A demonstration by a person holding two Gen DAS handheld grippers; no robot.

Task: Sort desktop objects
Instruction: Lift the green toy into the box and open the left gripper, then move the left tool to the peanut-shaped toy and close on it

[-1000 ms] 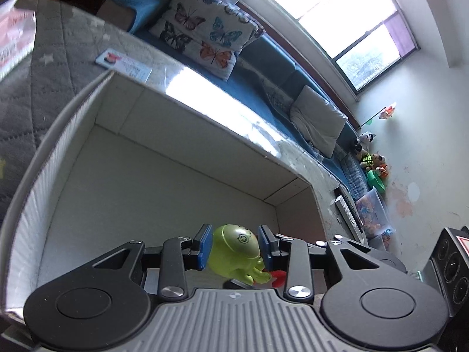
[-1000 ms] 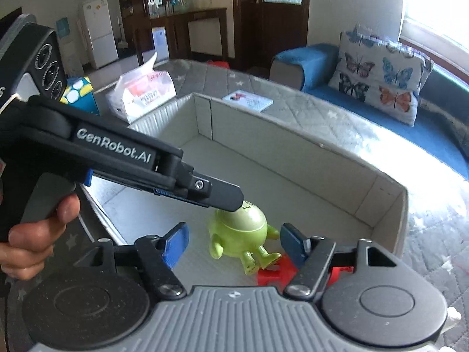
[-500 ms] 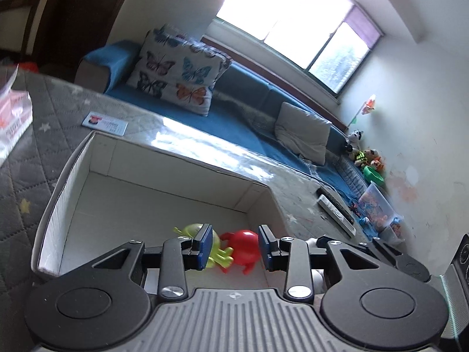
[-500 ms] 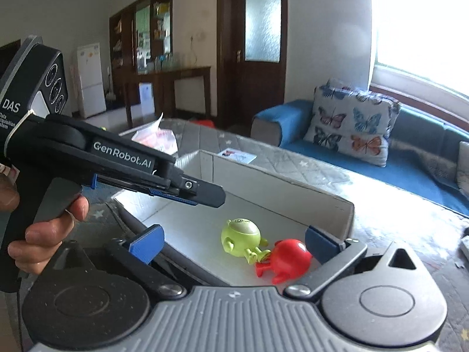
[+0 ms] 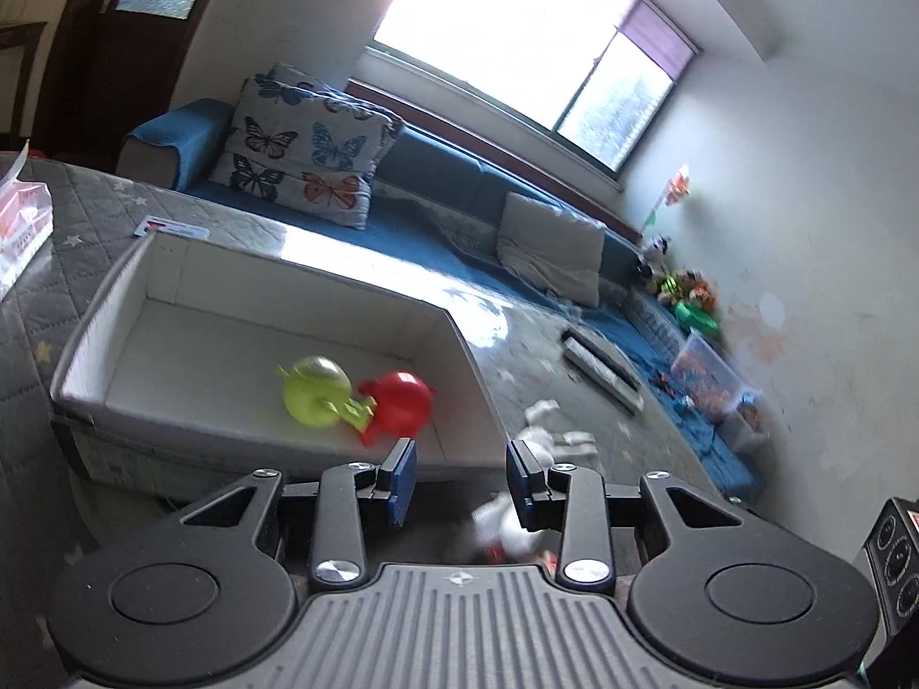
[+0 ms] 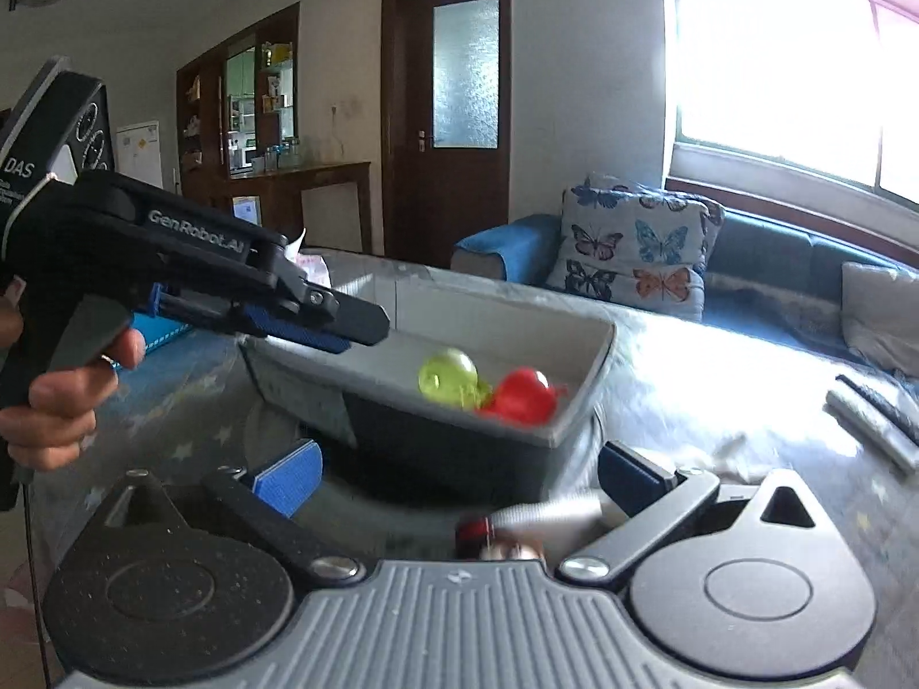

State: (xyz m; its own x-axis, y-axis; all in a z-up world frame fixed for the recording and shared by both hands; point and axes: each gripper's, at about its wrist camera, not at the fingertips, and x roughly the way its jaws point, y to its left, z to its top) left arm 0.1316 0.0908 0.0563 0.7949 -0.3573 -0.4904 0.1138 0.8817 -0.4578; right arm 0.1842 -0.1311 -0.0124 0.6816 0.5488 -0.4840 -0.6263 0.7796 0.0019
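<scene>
Grippers hover above a grey quilted table (image 5: 172,212), both empty. The left gripper (image 5: 461,476) has its blue pads part-way apart with nothing between them; blurred white toys (image 5: 551,436) lie on the quilt beneath it. The right gripper (image 6: 459,471) stands at its widest, pads far apart, over a blurred silver and red object (image 6: 517,522). Beyond both sits a white cardboard box (image 5: 138,264), open at the top. Inside it, near the closer right corner, a green one-eyed monster toy (image 5: 315,390) and a red round toy (image 5: 402,402) lie touching each other. A hand (image 6: 51,402) grips the left gripper's handle. A tissue pack (image 5: 20,229) sits at the table's far left.
</scene>
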